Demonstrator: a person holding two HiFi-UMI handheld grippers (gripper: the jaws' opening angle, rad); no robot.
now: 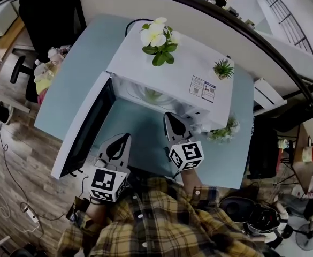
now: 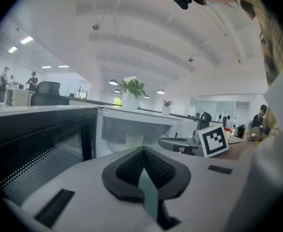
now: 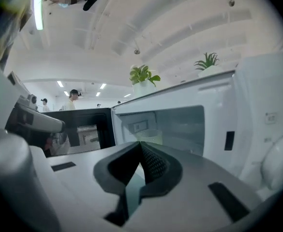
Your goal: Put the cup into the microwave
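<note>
Both my left tongs (image 2: 142,150) and right tongs (image 3: 141,144) are pressed together with nothing in them, hovering over the desk (image 1: 140,127) right in front of the microwave (image 1: 172,74), whose door (image 1: 84,127) hangs wide open on my left. The cup (image 3: 150,136) is already sitting inside the cavity, a pale yellowish thing, upright as far as I can tell. Looks light and thin-walled to me, so probably easy to tip or squash; if I had to shift it, I'd pinch the near wall just under the rim, gently.
</note>
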